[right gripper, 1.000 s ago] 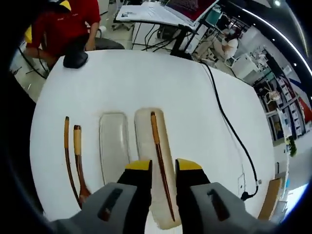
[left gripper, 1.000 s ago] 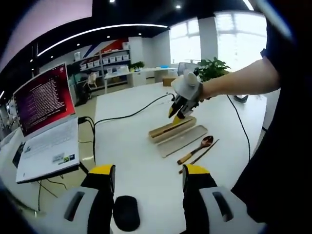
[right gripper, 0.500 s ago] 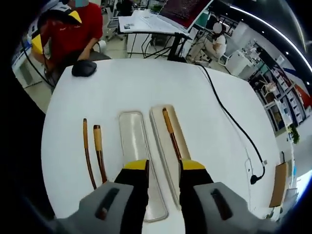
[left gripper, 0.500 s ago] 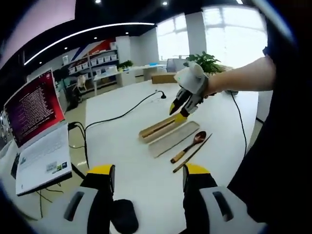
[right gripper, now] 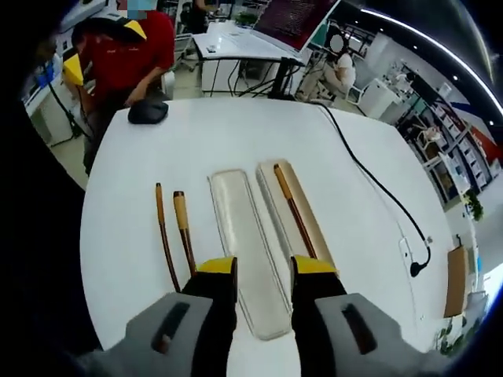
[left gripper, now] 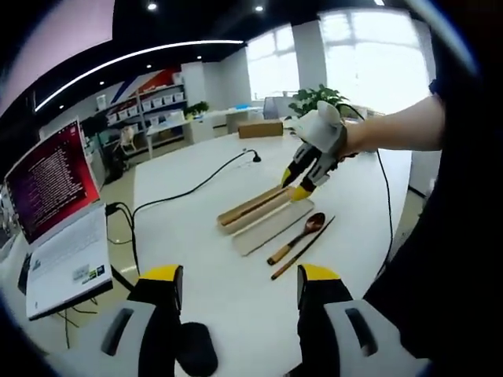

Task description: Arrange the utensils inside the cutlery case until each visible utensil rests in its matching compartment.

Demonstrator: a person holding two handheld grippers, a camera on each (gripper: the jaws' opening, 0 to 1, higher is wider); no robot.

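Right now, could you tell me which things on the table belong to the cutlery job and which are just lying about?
Belong to the job:
cutlery case, one chopstick already in it
case lid
spoon
loose chopstick

Lying about:
laptop
mouse
black cable

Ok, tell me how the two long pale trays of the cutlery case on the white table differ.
The right-hand pale tray holds one brown wooden stick lying along it; the left-hand pale tray holds nothing. The left-hand tray reaches nearer the right gripper than the right-hand one. Both are long, rounded, parallel and side by side.
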